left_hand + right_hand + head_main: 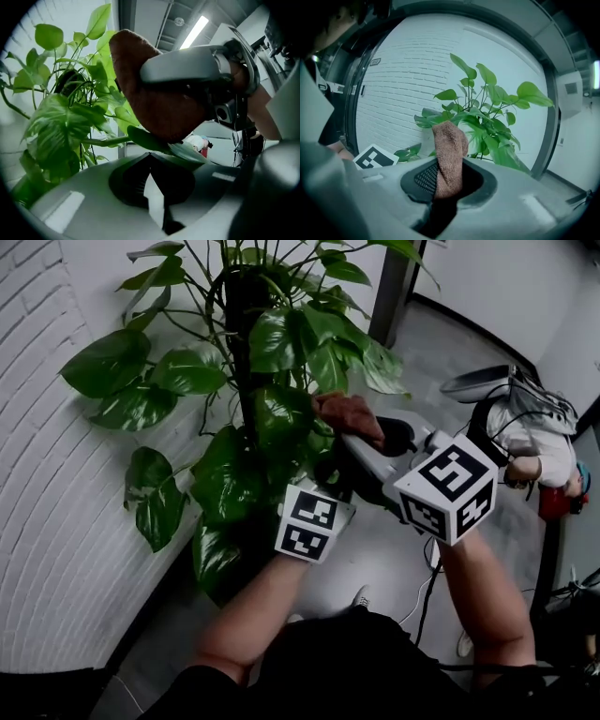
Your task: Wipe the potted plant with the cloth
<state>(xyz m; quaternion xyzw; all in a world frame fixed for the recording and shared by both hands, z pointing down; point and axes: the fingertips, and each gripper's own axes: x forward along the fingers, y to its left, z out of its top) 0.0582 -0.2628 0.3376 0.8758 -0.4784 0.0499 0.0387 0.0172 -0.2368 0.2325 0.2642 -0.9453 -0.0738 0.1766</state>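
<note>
The right gripper (373, 446) has its 2 jaws pinching the brown cloth (349, 414), which is pressed onto a leaf (154, 143) of the potted plant (272, 343) by the white brick wall (56, 521). The left gripper (151, 157) has its jaws closed, seemingly nipping that leaf's edge just below the cloth.

1. The left gripper (150, 157) has its grey jaws together at the tips, pinching a dark green leaf (151, 141).
2. A brown fuzzy cloth (159, 103), clamped in the right gripper (187, 70), rests on that leaf.
3. The leafy green potted plant (61, 126) stands at the left.
</note>
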